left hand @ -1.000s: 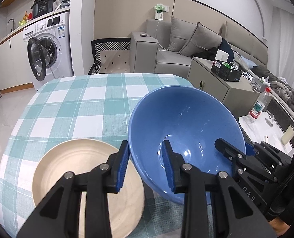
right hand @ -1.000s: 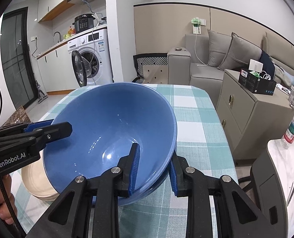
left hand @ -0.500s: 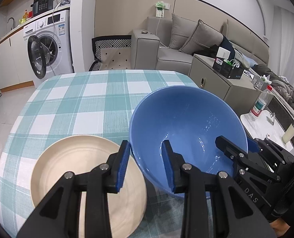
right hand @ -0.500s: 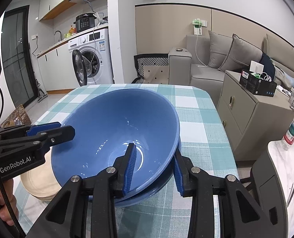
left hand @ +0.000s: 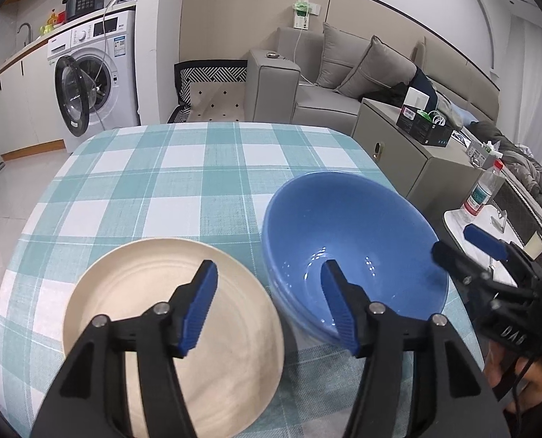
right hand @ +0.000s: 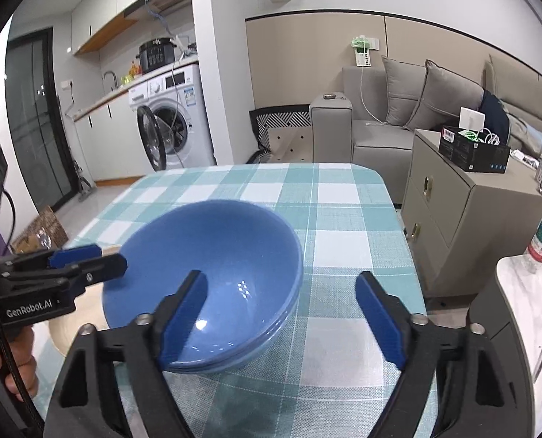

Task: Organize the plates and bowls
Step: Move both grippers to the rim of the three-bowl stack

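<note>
Far half of the checked table lies open; near edge crowded by cream plate beside stacked blue bowls.

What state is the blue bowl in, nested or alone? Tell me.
Nested. The blue bowl sits inside a second blue bowl whose rim shows just below it, upright on the tablecloth.

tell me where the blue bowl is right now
The blue bowl sits on the checked table, nested in another blue bowl, just right of the cream plate in the left wrist view.
</note>
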{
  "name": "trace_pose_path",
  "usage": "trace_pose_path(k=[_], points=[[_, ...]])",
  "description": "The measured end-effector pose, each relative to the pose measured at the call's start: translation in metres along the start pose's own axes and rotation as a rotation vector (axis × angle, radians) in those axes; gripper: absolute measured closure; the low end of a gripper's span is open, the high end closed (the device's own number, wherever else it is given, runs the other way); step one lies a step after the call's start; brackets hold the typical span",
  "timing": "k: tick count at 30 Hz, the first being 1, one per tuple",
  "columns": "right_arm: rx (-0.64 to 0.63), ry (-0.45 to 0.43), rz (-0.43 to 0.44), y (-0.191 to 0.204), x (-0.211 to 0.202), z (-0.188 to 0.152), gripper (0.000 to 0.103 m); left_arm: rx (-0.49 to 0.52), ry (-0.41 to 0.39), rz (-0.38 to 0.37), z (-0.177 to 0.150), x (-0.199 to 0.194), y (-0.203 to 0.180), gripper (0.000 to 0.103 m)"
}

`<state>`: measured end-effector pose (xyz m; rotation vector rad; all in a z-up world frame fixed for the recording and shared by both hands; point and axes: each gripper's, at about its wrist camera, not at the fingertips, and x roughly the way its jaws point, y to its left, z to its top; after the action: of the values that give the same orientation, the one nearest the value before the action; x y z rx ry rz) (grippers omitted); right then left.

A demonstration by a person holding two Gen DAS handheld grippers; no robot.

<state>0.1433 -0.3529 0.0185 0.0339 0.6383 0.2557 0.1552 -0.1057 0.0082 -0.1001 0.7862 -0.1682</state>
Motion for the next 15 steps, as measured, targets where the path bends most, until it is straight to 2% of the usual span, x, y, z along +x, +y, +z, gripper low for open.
trace_pose_path(k=[3,4,5,9,11,15], points=[[0.030,0.000,0.025,-0.010,-0.001,0.002,0.008,0.006,-0.012,0.000,-0.001,-0.004,0.002,0.032],[0.041,0.003,0.034,-0.012,-0.001,0.002,0.005,0.007,-0.021,0.000,-0.001,-0.006,0.002,0.023],[0.050,0.005,0.045,-0.015,-0.001,0.002,0.004,0.005,-0.031,0.001,-0.001,-0.008,0.003,0.019],[0.043,0.019,0.097,-0.015,-0.002,0.001,0.001,0.014,-0.035,-0.002,0.000,-0.009,0.003,0.014],[0.039,0.016,0.095,-0.014,-0.001,0.000,0.000,0.019,-0.042,0.006,0.000,-0.009,0.003,0.002],[0.043,0.026,0.130,-0.014,0.003,-0.003,0.000,0.007,-0.048,-0.008,0.000,-0.008,0.006,0.000]])
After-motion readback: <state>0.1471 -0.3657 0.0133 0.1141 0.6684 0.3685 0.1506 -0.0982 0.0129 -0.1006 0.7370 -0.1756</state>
